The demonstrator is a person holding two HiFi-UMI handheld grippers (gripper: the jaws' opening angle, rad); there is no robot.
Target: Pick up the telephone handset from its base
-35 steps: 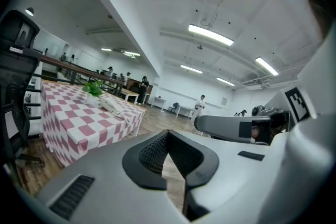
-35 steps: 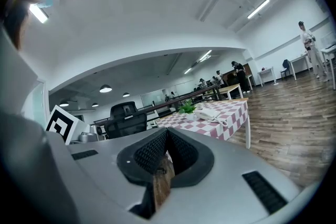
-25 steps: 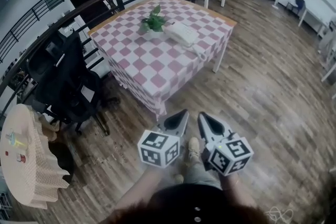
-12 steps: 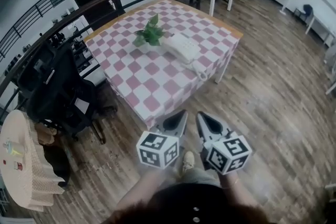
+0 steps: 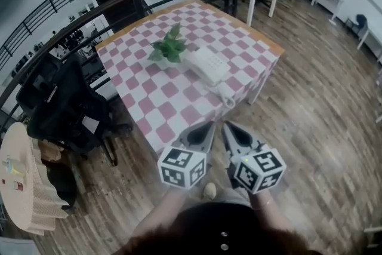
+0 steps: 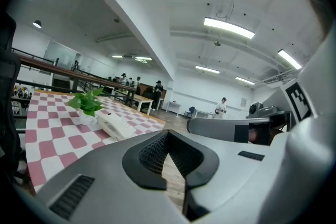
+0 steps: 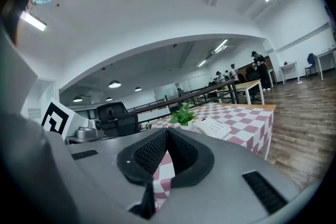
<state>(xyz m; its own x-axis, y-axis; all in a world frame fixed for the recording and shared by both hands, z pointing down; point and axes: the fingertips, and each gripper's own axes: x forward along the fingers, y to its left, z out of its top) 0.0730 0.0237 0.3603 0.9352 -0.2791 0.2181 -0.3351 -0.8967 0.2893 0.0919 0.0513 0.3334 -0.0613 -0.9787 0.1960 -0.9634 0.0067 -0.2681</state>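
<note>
Both grippers are well short of the table (image 5: 156, 106) — the left gripper (image 5: 206, 128) and right gripper (image 5: 229, 128) sit side by side, low before the person's body and aimed at it. Each has its jaws pressed together on nothing, likely a carrying posture for the approach. A white telephone (image 5: 207, 65) lies on the checked cloth just beside a potted plant (image 5: 169, 48). Its handset (image 5: 202, 64) appears seated on the base, untouched — the cord (image 5: 225, 94) reaches the near edge. Jaws must spread before any grasp.

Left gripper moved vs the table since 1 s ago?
Yes. The left gripper has come closer to the checked table: its tip now meets the near edge, where floor lay between them before.
</note>
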